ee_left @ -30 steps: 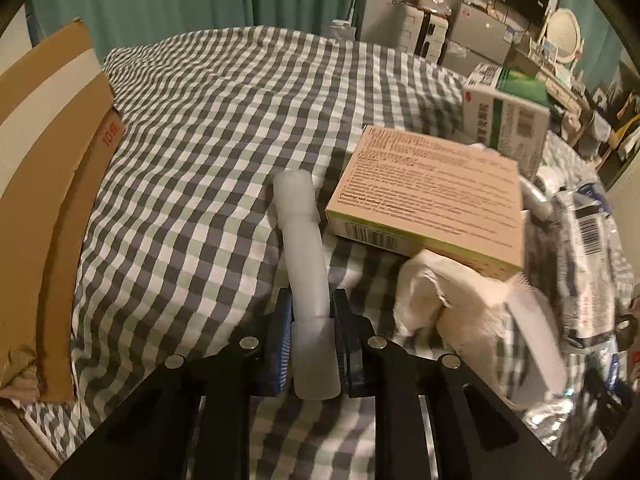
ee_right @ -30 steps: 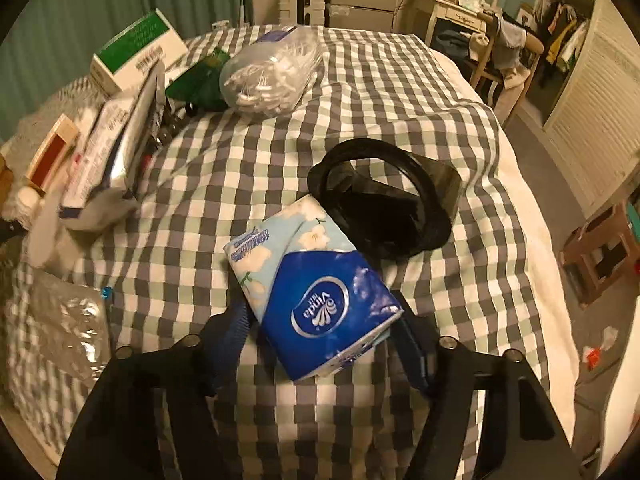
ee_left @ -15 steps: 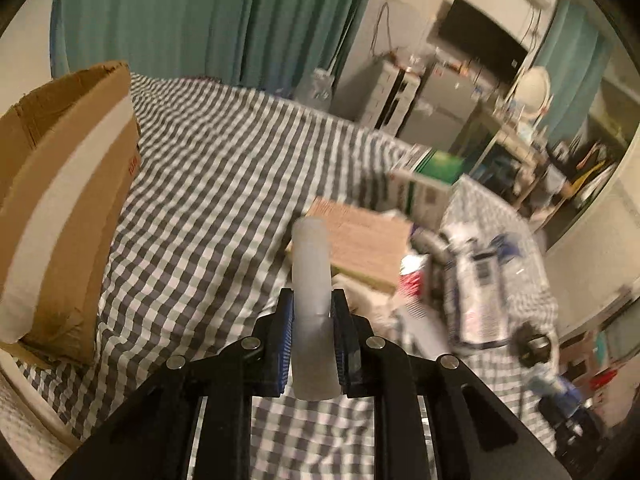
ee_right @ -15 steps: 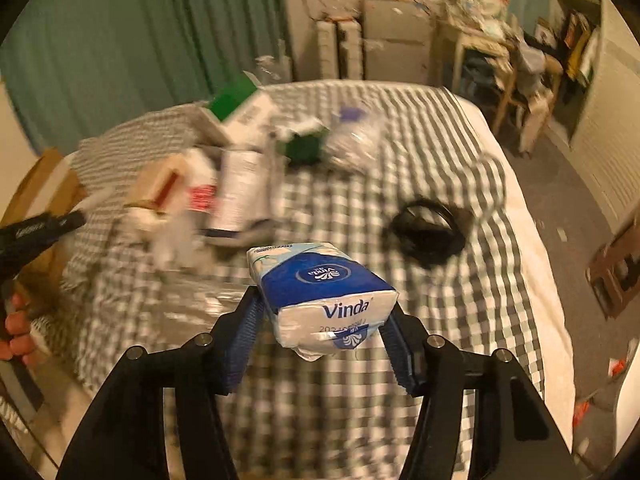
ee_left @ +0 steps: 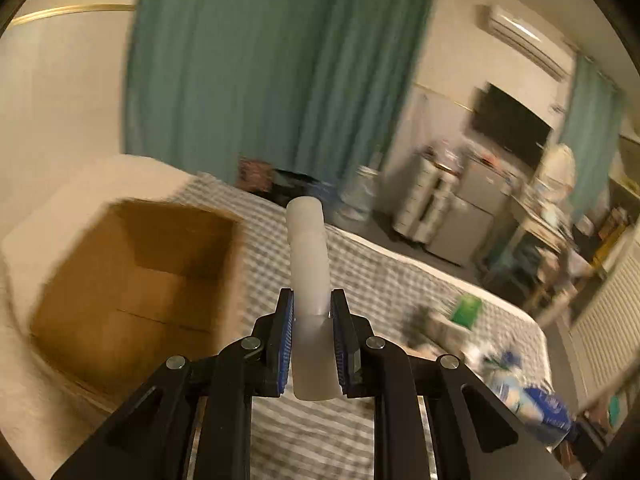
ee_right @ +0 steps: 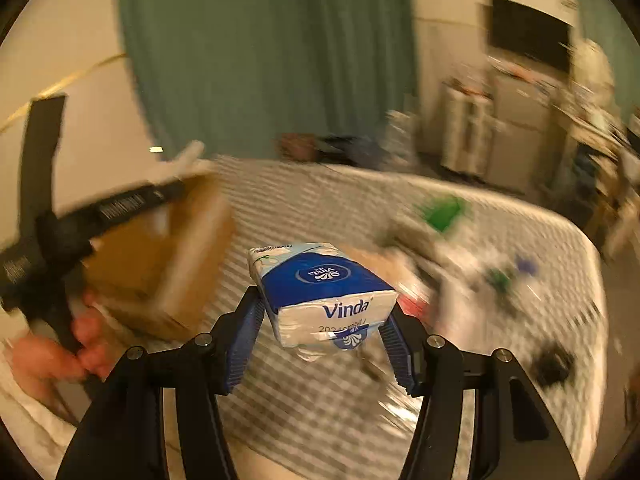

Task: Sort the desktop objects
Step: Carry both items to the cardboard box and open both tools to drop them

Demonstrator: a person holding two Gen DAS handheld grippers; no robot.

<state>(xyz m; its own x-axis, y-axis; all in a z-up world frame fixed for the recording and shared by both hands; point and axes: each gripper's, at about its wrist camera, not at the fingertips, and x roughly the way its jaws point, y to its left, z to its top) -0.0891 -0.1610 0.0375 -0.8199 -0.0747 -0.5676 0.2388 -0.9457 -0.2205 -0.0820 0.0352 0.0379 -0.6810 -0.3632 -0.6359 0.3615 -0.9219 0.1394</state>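
Note:
My left gripper (ee_left: 312, 320) is shut on a white translucent tube (ee_left: 307, 264) and holds it in the air, pointing up and away. An open brown cardboard box (ee_left: 132, 280) stands just left of it at the edge of the checked table (ee_left: 384, 272). My right gripper (ee_right: 324, 320) is shut on a blue and white Vinda tissue pack (ee_right: 320, 292), lifted above the checked table (ee_right: 320, 208). The cardboard box (ee_right: 168, 256) lies to its left, with the left gripper's black body (ee_right: 52, 224) beside it. The tissue pack also shows in the left wrist view (ee_left: 532, 400).
A blurred pile of desktop objects with a green box (ee_right: 444, 208) lies on the right half of the table. It shows in the left wrist view too (ee_left: 464, 312). Teal curtains (ee_left: 260, 80), shelving and a dark screen stand behind the table.
Both grippers have risen from the table with their objects and swung left toward the cardboard box. The box's open inside is now in view.

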